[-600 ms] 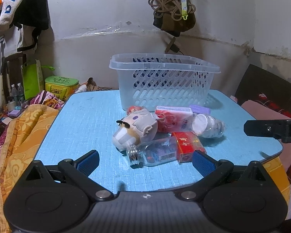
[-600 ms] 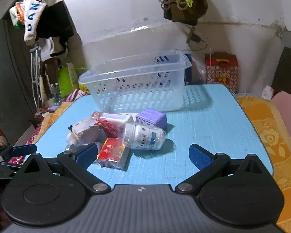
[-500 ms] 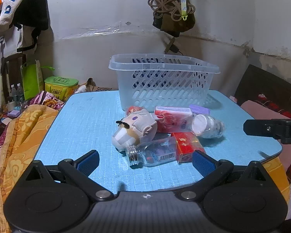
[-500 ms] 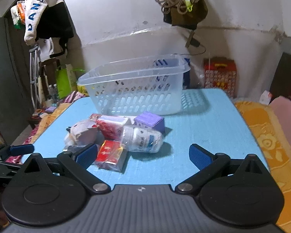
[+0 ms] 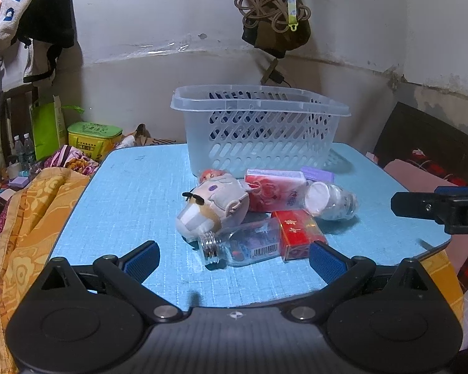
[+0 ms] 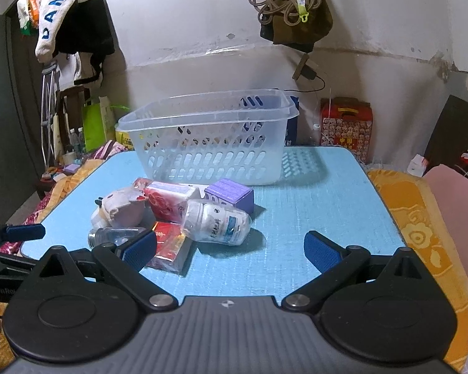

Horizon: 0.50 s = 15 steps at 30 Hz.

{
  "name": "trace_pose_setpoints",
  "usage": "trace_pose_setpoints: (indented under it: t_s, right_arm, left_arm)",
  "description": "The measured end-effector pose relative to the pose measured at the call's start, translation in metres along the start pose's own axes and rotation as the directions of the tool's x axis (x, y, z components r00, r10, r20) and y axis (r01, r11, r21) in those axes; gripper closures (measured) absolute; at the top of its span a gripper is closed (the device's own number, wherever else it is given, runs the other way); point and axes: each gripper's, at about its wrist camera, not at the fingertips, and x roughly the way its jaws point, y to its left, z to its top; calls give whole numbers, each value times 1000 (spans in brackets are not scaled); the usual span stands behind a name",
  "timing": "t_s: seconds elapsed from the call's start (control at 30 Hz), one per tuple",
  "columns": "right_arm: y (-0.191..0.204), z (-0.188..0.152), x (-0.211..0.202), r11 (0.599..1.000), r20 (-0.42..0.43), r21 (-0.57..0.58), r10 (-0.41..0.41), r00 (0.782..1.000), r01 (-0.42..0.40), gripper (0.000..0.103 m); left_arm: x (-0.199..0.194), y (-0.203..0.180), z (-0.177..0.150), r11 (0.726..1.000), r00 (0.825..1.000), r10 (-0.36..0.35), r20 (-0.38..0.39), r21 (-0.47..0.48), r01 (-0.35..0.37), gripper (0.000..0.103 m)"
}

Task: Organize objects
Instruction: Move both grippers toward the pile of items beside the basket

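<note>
Six loose items lie heaped mid-table [image 5: 134,187], just in front of the empty basket [image 5: 259,131] at 12 o'clock from my left gripper [image 5: 234,257]. Both grippers hover short of the heap, fingers spread wide, holding nothing.

Heap contents: plush toy [image 5: 215,205], clear bottle [image 5: 243,244] on its side with its mouth toward me, red box [image 5: 296,233], tissue pack [image 5: 274,193], white pill bottle [image 6: 218,222], purple box [image 6: 229,193].

Step in hand, my judgement: choose the first pick.
- Right gripper [image 6: 231,249] has the pill bottle at 12 o'clock, free on its right flank. I would straddle it across its width, since it may roll.
- Left gripper has the clear bottle at 12 o'clock, wedged against the plush toy and the red box. I would leave it until those are gone.
- Lift straight up, carry over the basket rim, release low.

Writing: barcode on the clear bottle; gold characters on the red box, unreadable; pill bottle's label too blurred. Hanging cloth [image 6: 56,12] reads "DANGROU", cut off.
</note>
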Motion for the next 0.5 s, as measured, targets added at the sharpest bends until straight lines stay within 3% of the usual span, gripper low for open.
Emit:
trace_pose_setpoints:
  t_s: [0.23, 0.5]
  right_arm:
    - [3, 0, 2, 999, -14, -28, -46, 999, 46, 0]
    - [3, -1, 3, 998, -22, -38, -43, 999, 42, 0]
  left_arm:
    - [0, 1, 0, 1000, 1000, 8, -1, -2, -8, 0]
    - [1, 1, -1, 1000, 1000, 10, -8, -3, -10, 0]
